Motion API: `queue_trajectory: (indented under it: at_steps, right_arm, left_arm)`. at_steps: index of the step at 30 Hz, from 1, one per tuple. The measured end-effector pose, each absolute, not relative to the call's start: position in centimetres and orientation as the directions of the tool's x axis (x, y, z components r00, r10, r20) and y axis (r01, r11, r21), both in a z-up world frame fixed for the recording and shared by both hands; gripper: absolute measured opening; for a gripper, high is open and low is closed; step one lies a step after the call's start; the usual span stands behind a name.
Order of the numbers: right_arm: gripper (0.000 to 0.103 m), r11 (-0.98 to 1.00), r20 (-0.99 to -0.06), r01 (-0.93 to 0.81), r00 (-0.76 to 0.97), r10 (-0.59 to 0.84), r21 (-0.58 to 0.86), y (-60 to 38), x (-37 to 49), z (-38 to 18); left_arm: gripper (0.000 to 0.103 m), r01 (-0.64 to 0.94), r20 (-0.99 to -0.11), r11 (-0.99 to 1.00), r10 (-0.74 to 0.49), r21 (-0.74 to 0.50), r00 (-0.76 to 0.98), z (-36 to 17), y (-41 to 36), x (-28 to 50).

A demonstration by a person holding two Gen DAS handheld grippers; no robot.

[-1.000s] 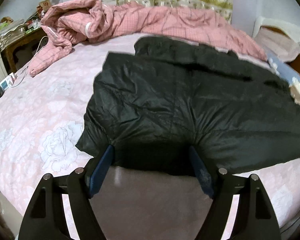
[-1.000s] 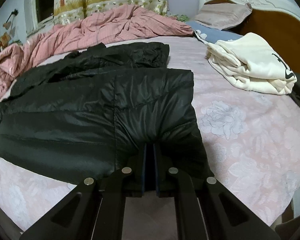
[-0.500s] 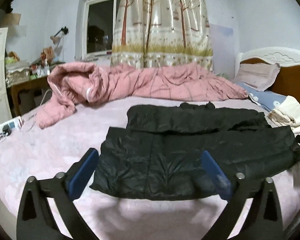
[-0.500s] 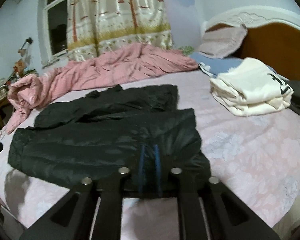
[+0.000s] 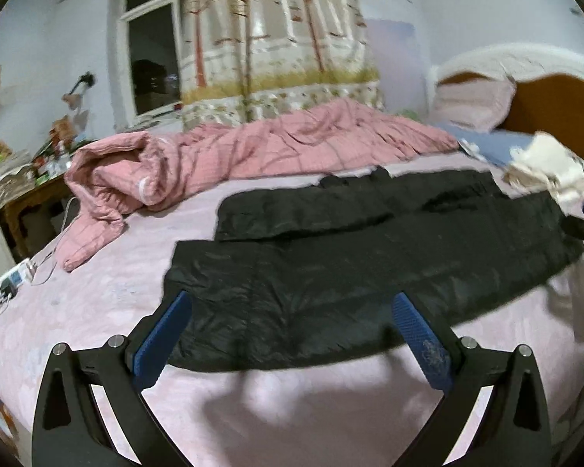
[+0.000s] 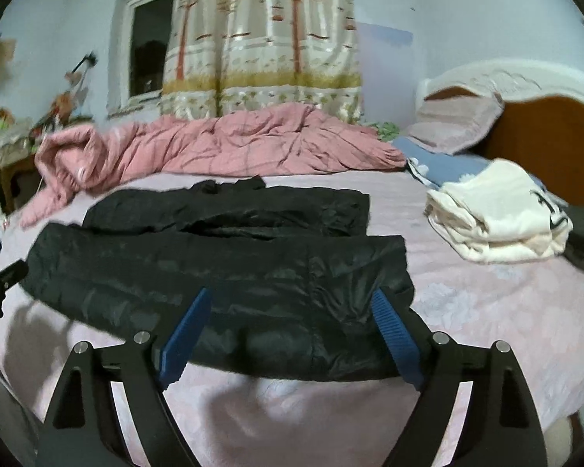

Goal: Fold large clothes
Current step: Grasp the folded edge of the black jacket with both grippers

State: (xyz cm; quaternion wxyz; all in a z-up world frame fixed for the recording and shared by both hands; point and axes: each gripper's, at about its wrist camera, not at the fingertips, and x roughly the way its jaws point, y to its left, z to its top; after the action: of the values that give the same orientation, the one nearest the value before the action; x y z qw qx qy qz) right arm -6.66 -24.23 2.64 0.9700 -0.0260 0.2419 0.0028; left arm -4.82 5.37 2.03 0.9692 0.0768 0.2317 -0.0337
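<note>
the bed [image 5: 109, 295], under its pink flowered sheet, carried everything. the pink quilt [image 5: 253, 151] was heaped along the far side, close behind the jacket; a far-side reach could have caught it and dragged quilt cloth into the fold.

the black puffer jacket [image 5: 331, 268] lay crosswise on the near half of the bed, folded lengthwise into a long band, its near edge close to the bed's edge. the shell looked slick and padded, so i judged the fold might spring open or slide, and a pull from one end alone could skew the band or tip the near edge off the mattress.

the folded cream garment [image 6: 498, 218] sat well apart toward the headboard, with a dark object just beside it. swinging the jacket's right end across carelessly might have knocked that stack.

the left gripper [image 5: 292, 334] was released, jaws spread wide, with nothing pinched; the jacket's near edge showed between the blue pads [image 5: 163, 338] but untouched. the right gripper [image 6: 288, 330] had just been opening, its jaws apart and off the fabric, the jacket only lying beyond them. both views were blurred, so the exact gap to the cloth could not be told. a regrasp taking only the top layer would have peeled the fold apart.

a white power strip [image 5: 11, 280] with cables lay at the bed's left edge, a snag risk for the left hand.
</note>
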Motion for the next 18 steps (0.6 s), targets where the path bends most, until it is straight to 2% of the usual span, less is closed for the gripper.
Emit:
queue_trajectory:
  at_steps: [5,11,15,18]
  right_arm:
    - [0.089,0.989,-0.524,-0.069,0.852,-0.011,-0.132,-22.6,-6.6,1.4]
    - [0.089,0.976,-0.582,-0.048,0.808,-0.087,-0.213,-21.8,-6.2,-0.5]
    - [0.089,0.960,-0.589,-0.060,0.800,-0.117,-0.272,-21.2,-6.2,-1.3]
    - [0.089,0.944,-0.588,-0.077,0.798,-0.134,-0.321,-20.5,-6.2,-1.9]
  left_arm:
    - [0.103,0.131,-0.557,0.978,-0.017,0.165,0.830,0.1,4.4,-4.1]
    - [0.103,0.140,-0.625,0.956,0.053,0.256,0.779,-2.4,3.1,-3.4]
    - [0.103,0.124,-0.640,0.944,0.107,0.305,0.761,-3.3,2.7,-2.8]
    - [0.103,0.101,-0.652,0.955,0.110,0.278,0.750,-3.3,3.2,-2.2]
